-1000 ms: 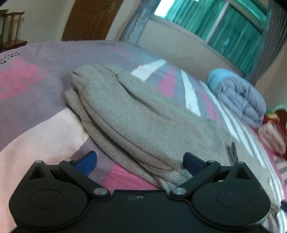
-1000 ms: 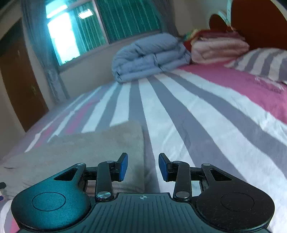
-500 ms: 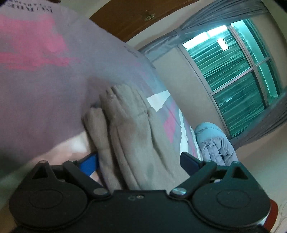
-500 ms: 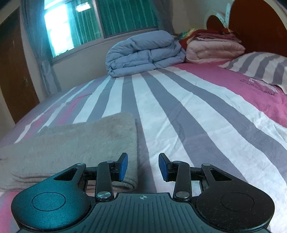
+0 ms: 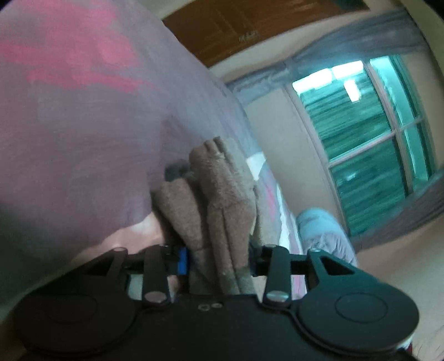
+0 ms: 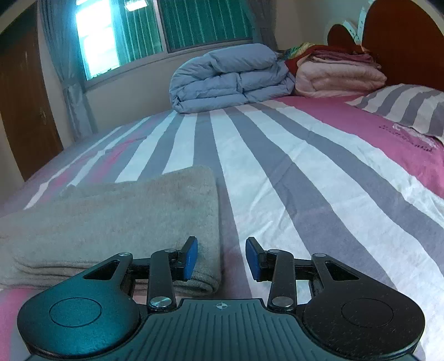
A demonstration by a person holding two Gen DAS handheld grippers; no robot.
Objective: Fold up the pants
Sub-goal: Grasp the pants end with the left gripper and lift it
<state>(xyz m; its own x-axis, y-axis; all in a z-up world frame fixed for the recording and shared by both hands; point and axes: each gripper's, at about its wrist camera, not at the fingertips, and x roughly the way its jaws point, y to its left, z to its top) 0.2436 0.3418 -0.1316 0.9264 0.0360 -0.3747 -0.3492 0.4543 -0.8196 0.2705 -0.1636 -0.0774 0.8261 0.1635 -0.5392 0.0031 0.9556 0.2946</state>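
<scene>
The grey-brown fleece pants [image 6: 116, 219] lie folded in layers on the striped bed [image 6: 319, 177]. In the left wrist view the stacked layers of the pants [image 5: 219, 211] run straight between the blue-padded fingers. My left gripper [image 5: 217, 261] is shut on that thick edge, and the view is rolled over and blurred. My right gripper [image 6: 222, 257] is open and empty, low over the sheet. Its left pad [image 6: 190, 258] touches the folded right end of the pants; its right pad is over bare sheet.
A folded blue duvet [image 6: 230, 77] and a pink blanket stack [image 6: 335, 75] lie at the far side of the bed. A striped pillow [image 6: 402, 105] and wooden headboard [image 6: 402, 41] are at the right. A window [image 6: 177, 25] and door [image 6: 25, 111] stand beyond.
My left gripper pushed onto the pants' edge, rolled over, and closed from wide open onto the layers. My right gripper moved slightly along the folded end and stayed open.
</scene>
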